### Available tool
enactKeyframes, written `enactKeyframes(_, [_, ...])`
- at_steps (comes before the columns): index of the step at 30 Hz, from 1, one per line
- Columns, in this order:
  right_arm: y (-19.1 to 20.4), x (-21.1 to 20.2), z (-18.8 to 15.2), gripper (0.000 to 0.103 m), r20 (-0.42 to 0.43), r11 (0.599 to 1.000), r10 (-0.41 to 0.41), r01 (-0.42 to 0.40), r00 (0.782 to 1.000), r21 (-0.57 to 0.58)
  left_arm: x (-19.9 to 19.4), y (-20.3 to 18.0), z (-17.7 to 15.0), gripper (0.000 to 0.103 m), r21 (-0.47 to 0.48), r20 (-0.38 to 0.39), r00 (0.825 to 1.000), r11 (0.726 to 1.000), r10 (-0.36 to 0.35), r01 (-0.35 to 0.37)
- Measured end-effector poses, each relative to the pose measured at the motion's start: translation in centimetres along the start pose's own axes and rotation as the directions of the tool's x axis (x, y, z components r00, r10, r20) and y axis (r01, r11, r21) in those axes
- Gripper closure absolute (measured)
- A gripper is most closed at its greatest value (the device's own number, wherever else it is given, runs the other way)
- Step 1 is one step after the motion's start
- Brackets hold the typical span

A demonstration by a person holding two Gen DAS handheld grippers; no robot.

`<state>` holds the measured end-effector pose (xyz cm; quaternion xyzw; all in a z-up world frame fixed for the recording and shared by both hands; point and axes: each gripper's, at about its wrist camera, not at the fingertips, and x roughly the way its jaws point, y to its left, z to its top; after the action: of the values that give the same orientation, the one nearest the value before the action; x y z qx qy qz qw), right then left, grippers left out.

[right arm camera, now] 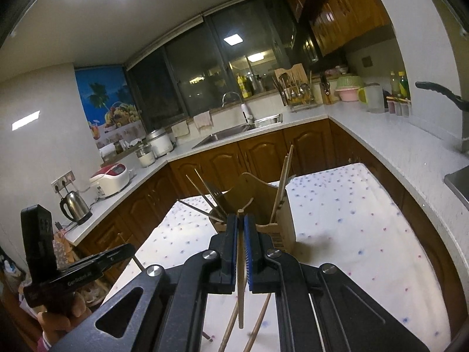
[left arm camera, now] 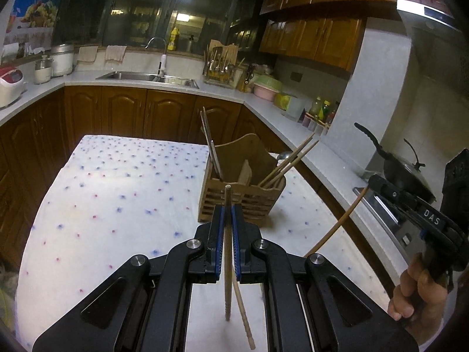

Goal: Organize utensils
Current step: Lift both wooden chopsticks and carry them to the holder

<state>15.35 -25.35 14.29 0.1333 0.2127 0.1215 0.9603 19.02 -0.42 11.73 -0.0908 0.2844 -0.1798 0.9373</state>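
A wooden utensil holder [left arm camera: 243, 187] [right arm camera: 280, 228] stands on the table under a white dotted cloth [left arm camera: 123, 193] [right arm camera: 351, 234]. Metal cutlery [left arm camera: 212, 149] leans in its left compartment and several chopsticks [left arm camera: 288, 162] in its right one. Just in front of the holder, my left gripper [left arm camera: 228, 209] is shut on an upright wooden chopstick [left arm camera: 227, 287]. My right gripper [right arm camera: 241, 218] is likewise shut on an upright chopstick [right arm camera: 240, 302]. Each gripper shows in the other's view, the right gripper [left arm camera: 370, 183] gripping its thin stick and the left gripper [right arm camera: 130, 249] at the left. Loose chopsticks [right arm camera: 258, 322] lie on the cloth below.
A light counter [left arm camera: 293, 129] with wooden cabinets wraps around the table. On it are a sink [left arm camera: 146, 77], a cutlery rack [left arm camera: 221, 67], bowls and bottles. A wok [left arm camera: 407, 176] sits on the stove at the right; a kettle [right arm camera: 74, 206] and a rice cooker [right arm camera: 110, 179] stand at the left.
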Motion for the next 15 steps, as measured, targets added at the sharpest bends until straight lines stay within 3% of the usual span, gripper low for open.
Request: enactKeyframes(15, [-0.4,0.1,0.7,0.098,0.007,1.000,0.000,0.000,1.000,0.005,0.1,-0.1,1.2,0.099,0.001,0.019,1.000,1.000,0.007,-0.007])
